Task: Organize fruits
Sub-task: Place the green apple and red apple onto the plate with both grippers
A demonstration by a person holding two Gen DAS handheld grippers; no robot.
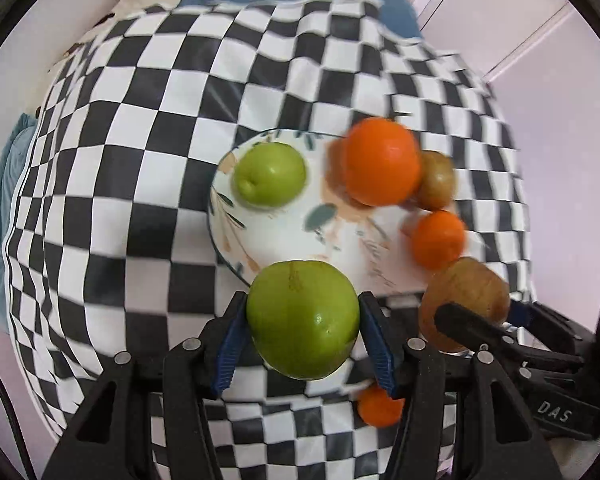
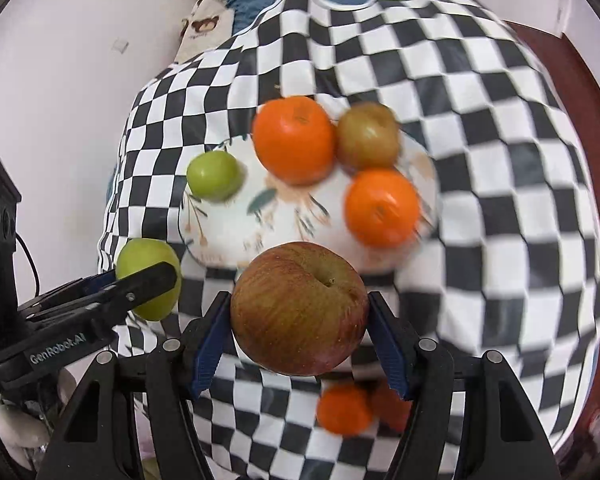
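Left gripper [image 1: 303, 320] blue pads clamp a round green apple [image 1: 303, 318], held above the near rim of the white floral plate [image 1: 276, 236]. Right gripper [image 2: 300, 312] clamps a reddish-brown russet apple [image 2: 300, 308] just beside it, also over the near rim. On the plate: small green apple [image 1: 269, 173], two oranges, a brownish fruit. Checkered black-and-white tablecloth [image 1: 140, 140] lies bare around the plate; the table edge drops off on the left.
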